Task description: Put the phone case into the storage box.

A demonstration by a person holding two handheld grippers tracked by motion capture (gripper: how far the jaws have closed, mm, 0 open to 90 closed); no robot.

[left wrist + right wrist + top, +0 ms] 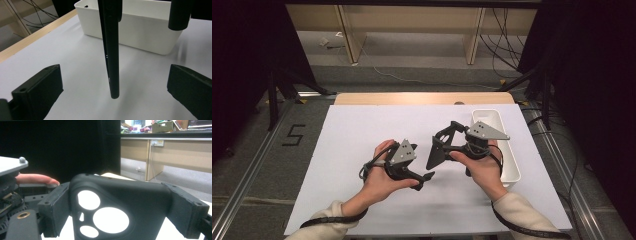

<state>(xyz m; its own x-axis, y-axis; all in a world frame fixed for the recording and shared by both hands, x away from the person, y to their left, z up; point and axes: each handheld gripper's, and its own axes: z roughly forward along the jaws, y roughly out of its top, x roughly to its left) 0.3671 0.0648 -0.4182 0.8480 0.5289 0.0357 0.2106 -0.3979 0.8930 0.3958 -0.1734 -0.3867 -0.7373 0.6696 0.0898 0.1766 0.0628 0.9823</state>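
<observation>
The right tongs (439, 145) pinch a black phone case (435, 152) across its width, holding it on edge above the white surface (352, 145), with one end pointing down. In the right gripper view the case (120, 202) sits squarely between the two jaws, its camera cut-outs facing the lens (the pale surface shows through them). The left tongs (424, 181) are spread wide, with nothing between them but air; in the left gripper view the case (111, 50) hangs edge-on just beyond the jaws, touching neither. A white tray (507, 150) stands on the surface just beside the right hand (482, 167).
</observation>
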